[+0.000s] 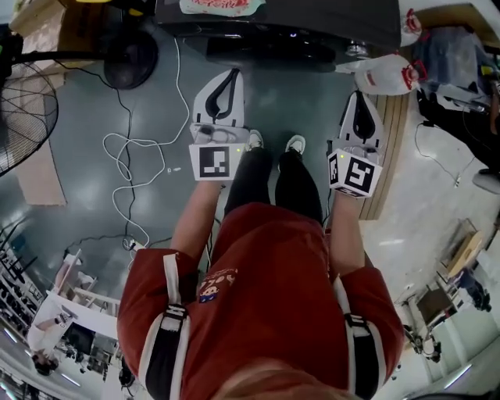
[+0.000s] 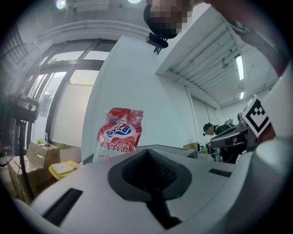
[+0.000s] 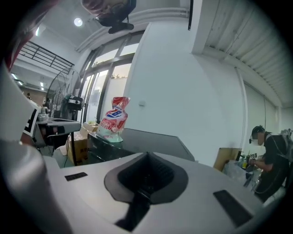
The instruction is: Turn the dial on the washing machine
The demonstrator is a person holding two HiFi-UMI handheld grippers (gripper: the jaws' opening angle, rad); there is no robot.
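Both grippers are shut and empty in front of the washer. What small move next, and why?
Probably carry the right gripper forward toward the washing machine, opening its fingers: it hangs shut and empty, short of the machine, and I can't make out the dial yet.

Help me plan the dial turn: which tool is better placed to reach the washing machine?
Probably left. The left tool points squarely at the washing machine, tip nearer its front; the right tool sits back toward its right end. Both shut, empty. No dial visible.
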